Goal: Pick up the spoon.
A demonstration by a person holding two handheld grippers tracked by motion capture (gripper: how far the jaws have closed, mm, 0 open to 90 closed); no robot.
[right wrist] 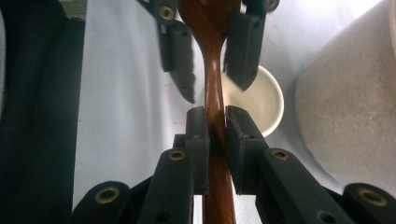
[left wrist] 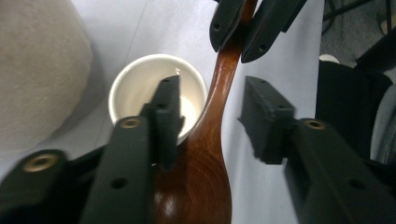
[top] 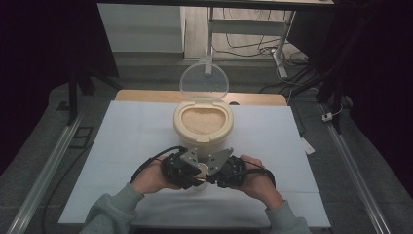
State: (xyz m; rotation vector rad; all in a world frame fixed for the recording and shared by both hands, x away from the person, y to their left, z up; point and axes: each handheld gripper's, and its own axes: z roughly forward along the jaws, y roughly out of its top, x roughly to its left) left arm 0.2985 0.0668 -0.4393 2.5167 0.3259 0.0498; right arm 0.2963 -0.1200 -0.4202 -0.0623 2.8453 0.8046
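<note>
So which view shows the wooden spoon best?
The right gripper view: the wooden spoon runs centrally, its handle clamped between the jaws. The left gripper view shows its bowl and neck partly hidden; in the high view the grippers hide it.

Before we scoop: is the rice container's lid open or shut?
Open. The clear lid stands tipped up behind the beige rice container, hinged at its back rim, and the rice inside lies uncovered.
</note>
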